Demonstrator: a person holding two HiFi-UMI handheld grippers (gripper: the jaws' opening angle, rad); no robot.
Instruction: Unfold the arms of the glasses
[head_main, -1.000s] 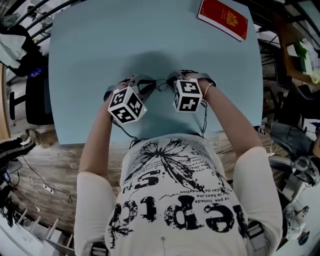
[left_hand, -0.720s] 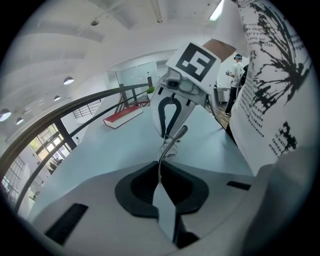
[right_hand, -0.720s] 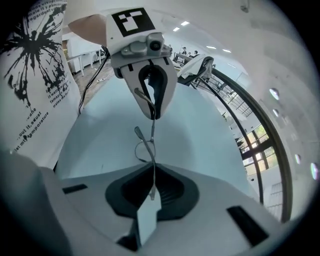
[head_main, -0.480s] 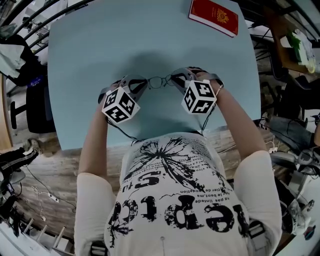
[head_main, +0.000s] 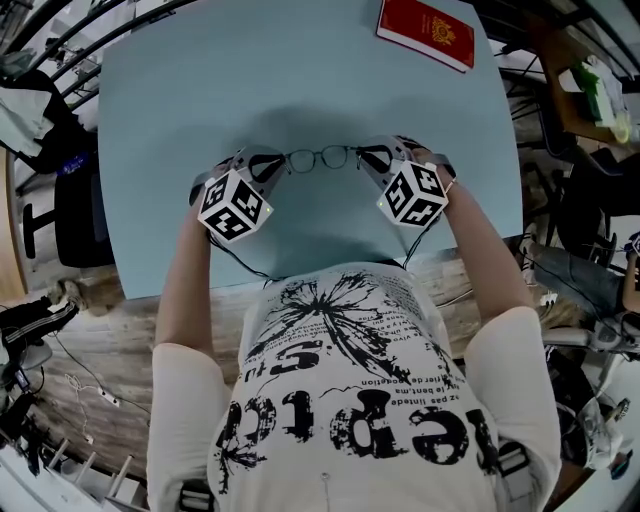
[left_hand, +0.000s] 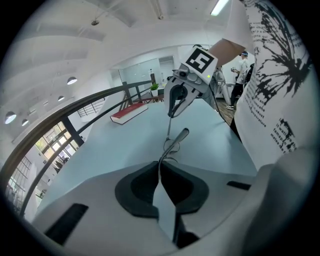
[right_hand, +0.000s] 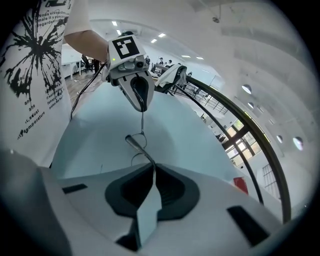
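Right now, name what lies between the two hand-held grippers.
Head view: only the glasses, pinched by the left hand-held gripper and the right hand-held gripper.

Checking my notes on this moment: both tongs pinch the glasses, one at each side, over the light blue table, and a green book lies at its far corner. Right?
Not quite: the head view shows that the book is red, not green. The rest holds: the left tongs and right tongs pinch the glasses, one at each side, over the light blue table.
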